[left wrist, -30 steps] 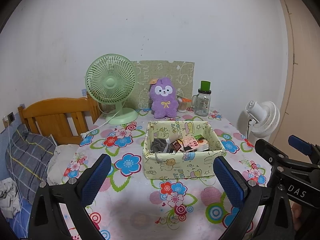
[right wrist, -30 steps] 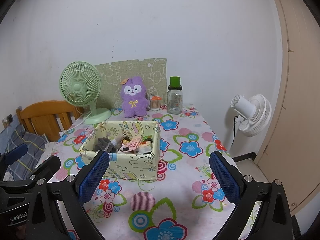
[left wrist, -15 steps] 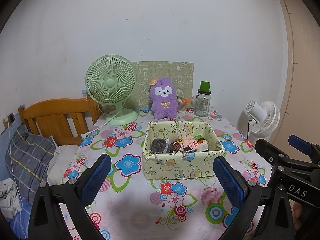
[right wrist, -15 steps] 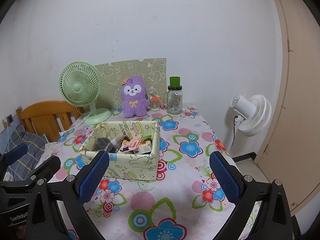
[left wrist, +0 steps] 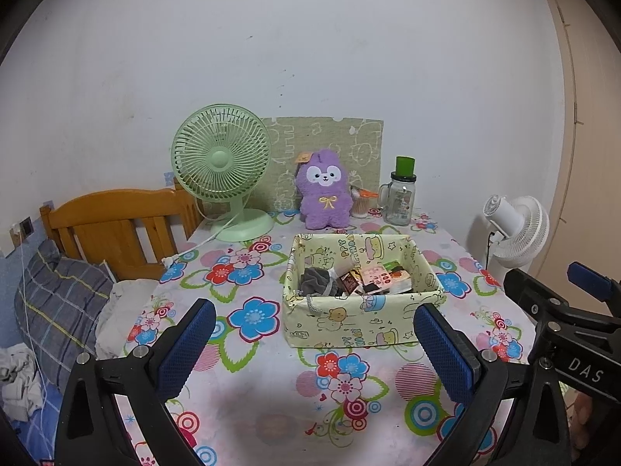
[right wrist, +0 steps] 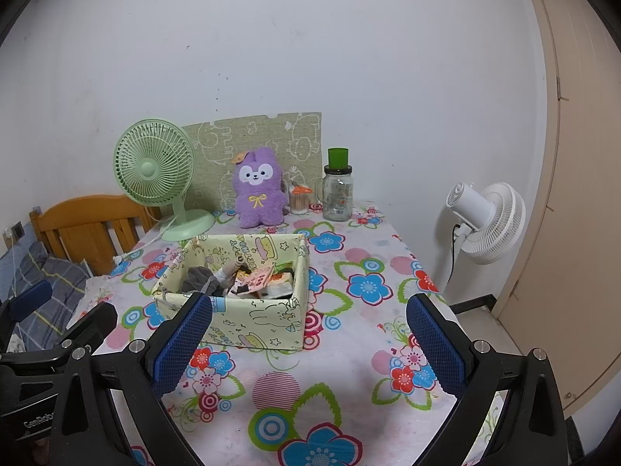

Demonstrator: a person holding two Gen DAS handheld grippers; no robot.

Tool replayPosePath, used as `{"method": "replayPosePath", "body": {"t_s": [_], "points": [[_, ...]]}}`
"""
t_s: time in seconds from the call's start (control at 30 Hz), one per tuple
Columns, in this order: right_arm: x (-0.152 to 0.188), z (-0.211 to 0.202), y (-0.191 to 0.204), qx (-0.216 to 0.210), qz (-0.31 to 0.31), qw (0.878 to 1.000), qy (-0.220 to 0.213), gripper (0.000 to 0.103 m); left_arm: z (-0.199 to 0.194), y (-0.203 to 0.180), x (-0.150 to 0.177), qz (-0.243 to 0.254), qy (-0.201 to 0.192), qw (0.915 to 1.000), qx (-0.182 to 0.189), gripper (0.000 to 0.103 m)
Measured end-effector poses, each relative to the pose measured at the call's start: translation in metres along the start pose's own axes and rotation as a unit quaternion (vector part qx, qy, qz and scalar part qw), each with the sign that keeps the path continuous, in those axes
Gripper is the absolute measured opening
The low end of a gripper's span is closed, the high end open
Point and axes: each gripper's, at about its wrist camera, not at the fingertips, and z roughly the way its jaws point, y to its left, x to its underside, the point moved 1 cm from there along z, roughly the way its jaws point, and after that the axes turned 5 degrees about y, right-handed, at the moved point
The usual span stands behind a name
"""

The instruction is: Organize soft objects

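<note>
Nearest, left gripper (left wrist: 313, 343): jaws wide apart, nothing between the blue pads (left wrist: 186, 347), held above the near part of the table (left wrist: 271, 419). Right gripper (right wrist: 306, 339) likewise: jaws spread, empty, over the flowered cloth (right wrist: 349, 388). Each seen at the edge of the other's view, side by side and apart.

Just beyond, mid-table: box (left wrist: 361, 322) of pale yellow cartoon fabric, open at the top. Inside, a grey soft item (left wrist: 316, 280) at the left end, small packets (left wrist: 378, 276) at the right; further contents too jumbled to tell. In the left view, framed between the two pads; in the right view, behind the left pad, off to the left.

Farther back, at the wall edge of the table: green fan (left wrist: 223, 169) on the left, its white cord (left wrist: 202, 241) trailing forward over the cloth. Beside it to the right, purple plush (left wrist: 322, 194), upright, facing forward, well apart from the box. Then a small orange-lidded jar (left wrist: 361, 206), partly hidden, and a glass jug (left wrist: 400, 198) with a green top. Behind these, a patterned green board (left wrist: 349, 143) leaning on the wall (left wrist: 310, 46).

Off the table: wooden headboard (left wrist: 112, 225) and a checked pillow (left wrist: 58, 303) to the left; white floor fan (right wrist: 485, 221) and a beige door (right wrist: 574, 194) to the right.
</note>
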Motion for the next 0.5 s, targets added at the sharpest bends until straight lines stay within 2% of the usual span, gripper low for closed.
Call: {"method": "replayPosePath", "body": {"t_s": [0.5], "points": [[0.0006,0.0006,-0.0001,0.0,-0.002,1.0,0.002,0.101,0.0023,0.0003,0.0007,0.0,0.004,1.0,-0.002,0.103]]}}
